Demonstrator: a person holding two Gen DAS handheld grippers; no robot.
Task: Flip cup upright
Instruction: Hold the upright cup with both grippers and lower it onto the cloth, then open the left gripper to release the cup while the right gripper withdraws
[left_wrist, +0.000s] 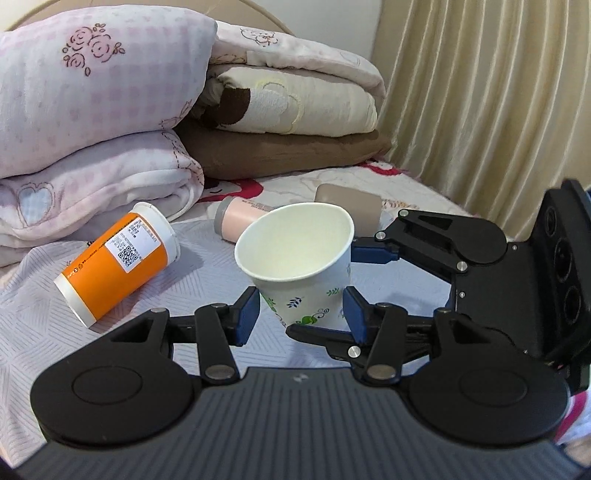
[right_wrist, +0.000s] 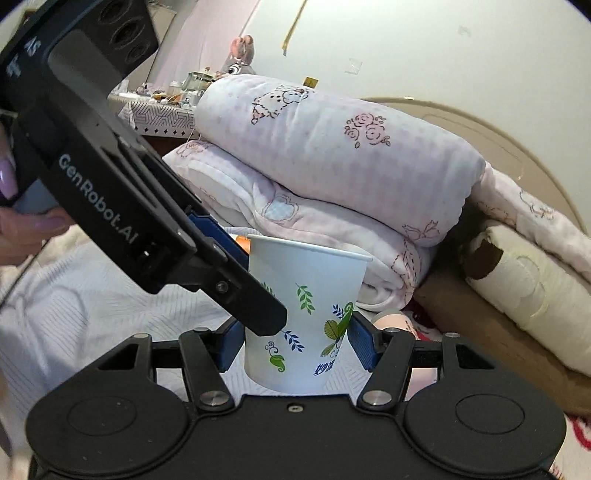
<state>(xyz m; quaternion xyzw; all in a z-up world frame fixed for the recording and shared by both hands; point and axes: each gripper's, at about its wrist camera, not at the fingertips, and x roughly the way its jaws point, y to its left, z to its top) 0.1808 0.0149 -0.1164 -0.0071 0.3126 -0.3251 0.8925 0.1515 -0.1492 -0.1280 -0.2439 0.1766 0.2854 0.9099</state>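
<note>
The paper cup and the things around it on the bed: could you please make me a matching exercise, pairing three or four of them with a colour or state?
Things:
1. paper cup
2. orange bottle
3. pink bottle
4. folded brown blanket

States:
A. lying on its side, white caps at both ends
B. mouth up, between blue tong pads
C. under a cream quilt
D. lying behind the cup, grey cap

Pairs: 1-B, 2-A, 3-D, 4-C

orange bottle (left_wrist: 118, 264) left of cup (left_wrist: 301, 266), pink tube (left_wrist: 242, 221) behind, folded blankets (left_wrist: 99, 147) further back
</note>
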